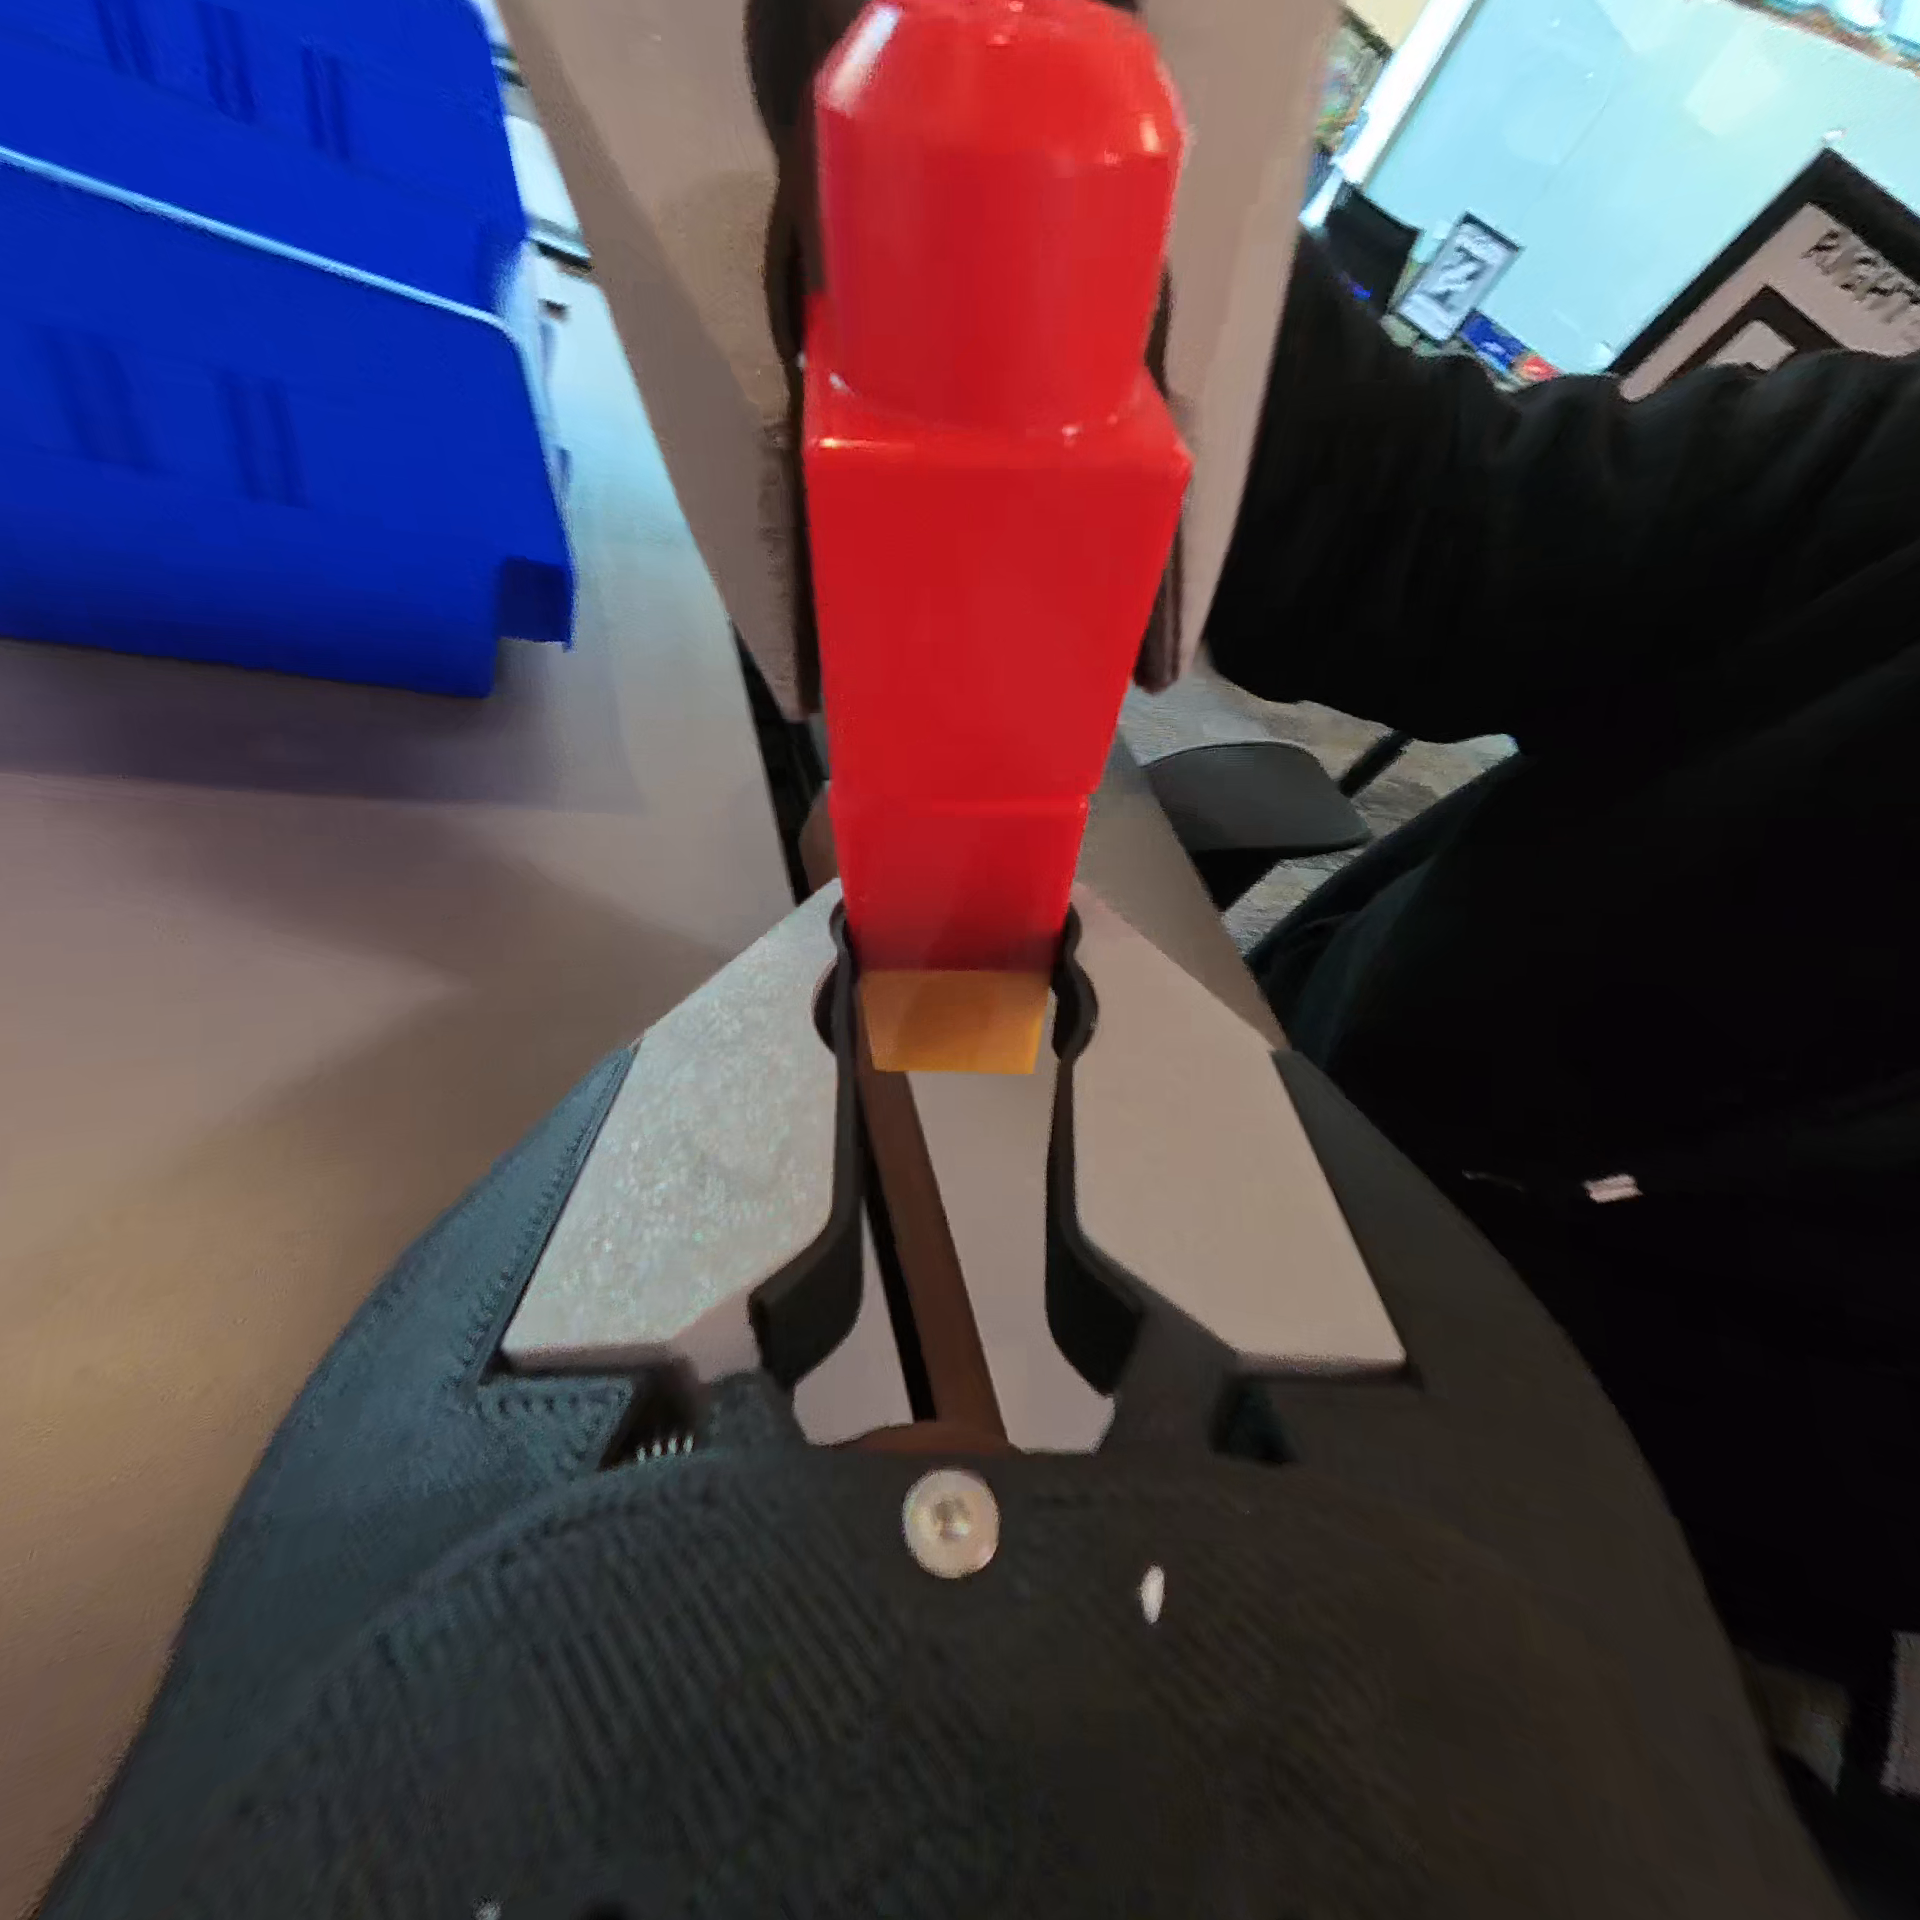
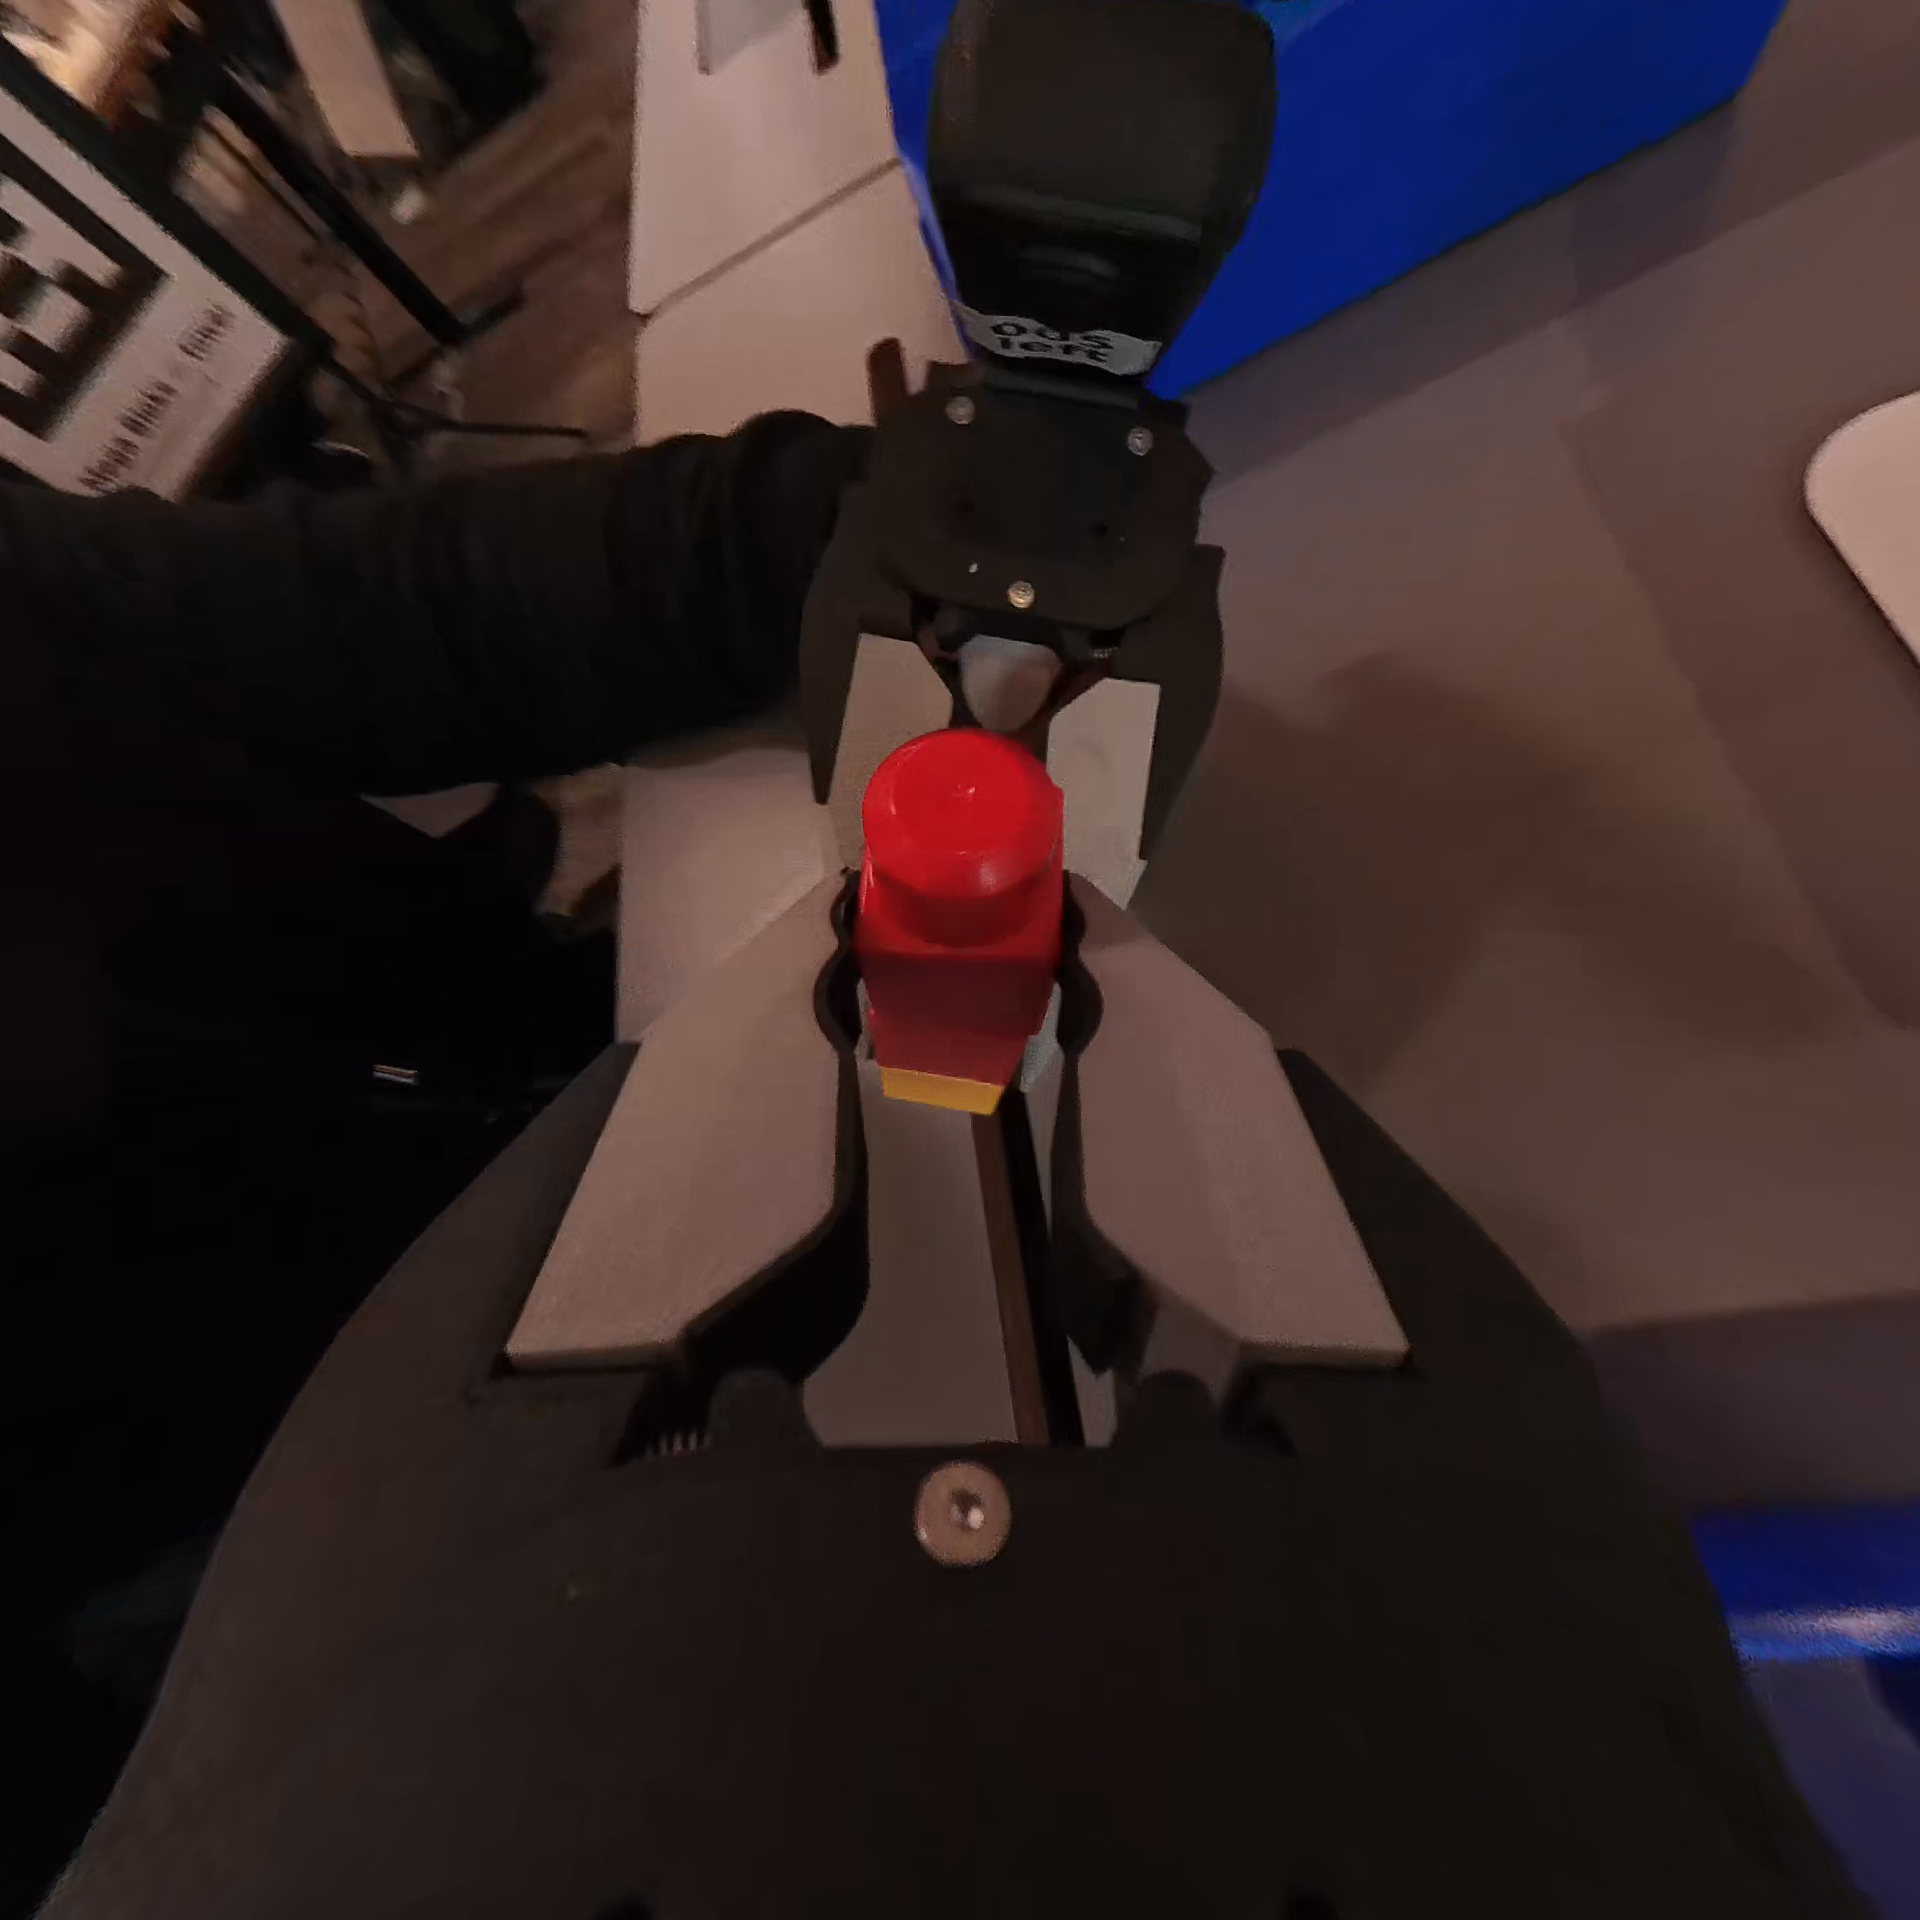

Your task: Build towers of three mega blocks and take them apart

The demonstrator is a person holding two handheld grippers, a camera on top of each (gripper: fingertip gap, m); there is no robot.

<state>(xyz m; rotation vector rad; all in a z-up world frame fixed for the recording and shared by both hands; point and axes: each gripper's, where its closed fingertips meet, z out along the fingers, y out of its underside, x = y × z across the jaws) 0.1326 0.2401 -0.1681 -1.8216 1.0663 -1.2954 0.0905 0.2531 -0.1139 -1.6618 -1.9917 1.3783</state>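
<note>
A three-block tower stands between both grippers: a yellow block [image 1: 954, 1023] at the bottom, a red block [image 1: 961, 883] in the middle and a red block [image 1: 987, 603] with a round stud on top. My left gripper [image 1: 956, 935] is shut on the middle red block. My right gripper [image 2: 956, 961] is shut on the top red block [image 2: 951, 966], just under its stud; the yellow block [image 2: 940, 1093] shows below. The right gripper's fingers [image 1: 675, 312] flank the top block in the left wrist view. The left gripper's black body [image 2: 1023, 499] faces me in the right wrist view.
Blue bins [image 1: 239, 343] stand on the tan table [image 1: 260, 1039] to the left; they also show in the right wrist view [image 2: 1455, 156]. A person's black sleeves [image 1: 1558, 571] [image 2: 416, 623] reach in. A white object [image 2: 1870, 520] lies at the right edge. There is about 7 cm between the tips of the two grippers.
</note>
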